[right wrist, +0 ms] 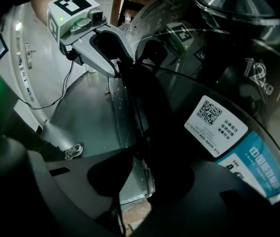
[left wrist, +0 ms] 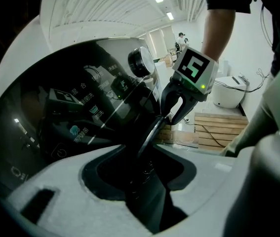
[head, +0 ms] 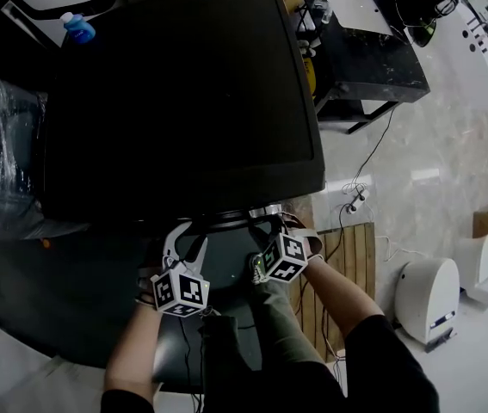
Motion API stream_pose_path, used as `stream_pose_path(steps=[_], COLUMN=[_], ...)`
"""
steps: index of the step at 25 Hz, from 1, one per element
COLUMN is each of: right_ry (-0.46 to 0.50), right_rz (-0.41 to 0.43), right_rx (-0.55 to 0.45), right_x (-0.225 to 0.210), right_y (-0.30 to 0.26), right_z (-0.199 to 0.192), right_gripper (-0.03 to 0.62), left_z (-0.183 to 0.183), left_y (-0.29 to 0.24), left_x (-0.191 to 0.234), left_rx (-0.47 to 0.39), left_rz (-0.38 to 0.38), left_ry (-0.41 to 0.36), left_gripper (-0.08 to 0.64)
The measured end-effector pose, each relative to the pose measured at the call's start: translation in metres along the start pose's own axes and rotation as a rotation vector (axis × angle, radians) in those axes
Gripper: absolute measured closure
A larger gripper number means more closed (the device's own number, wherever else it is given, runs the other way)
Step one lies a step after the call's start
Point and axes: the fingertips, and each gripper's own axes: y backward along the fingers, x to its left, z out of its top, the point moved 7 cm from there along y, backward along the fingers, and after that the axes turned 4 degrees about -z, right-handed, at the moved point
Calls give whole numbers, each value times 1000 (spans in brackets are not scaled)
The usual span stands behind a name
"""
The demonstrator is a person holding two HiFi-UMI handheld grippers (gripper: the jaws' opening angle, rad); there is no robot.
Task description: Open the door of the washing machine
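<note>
Washing-machine door (left wrist: 148,133): edge-on under the machine's black top (head: 183,101) | left gripper (right wrist: 121,65): unclenched, jaws straddling door | right gripper (left wrist: 173,118): unclenched, straddling door just beside left, gap showing at one jaw

The door (head: 226,261) hung at the washer's (head: 183,101) front, its edge between the jaws of the left tool (head: 185,239) and the right tool (head: 269,232) beside it. A bottle (head: 78,29) stood behind the washer's left corner. A pallet (head: 357,265) lay to its right.
</note>
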Motion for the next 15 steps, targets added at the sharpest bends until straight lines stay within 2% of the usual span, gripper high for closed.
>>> stream_pose_path(steps=[12,15], right_ry=[-66,-57], right_rz=[-65,-27], right_rx=[12,20], right_x=[5,12], right_y=[4,8], right_z=[-1,-2], right_gripper=[479,479], left_z=[0,-1], left_y=[5,8], left_x=[1,-4], left_rx=[-40,-40], left_rz=[-51,-89], left_ry=[45,36], left_gripper=[411,411])
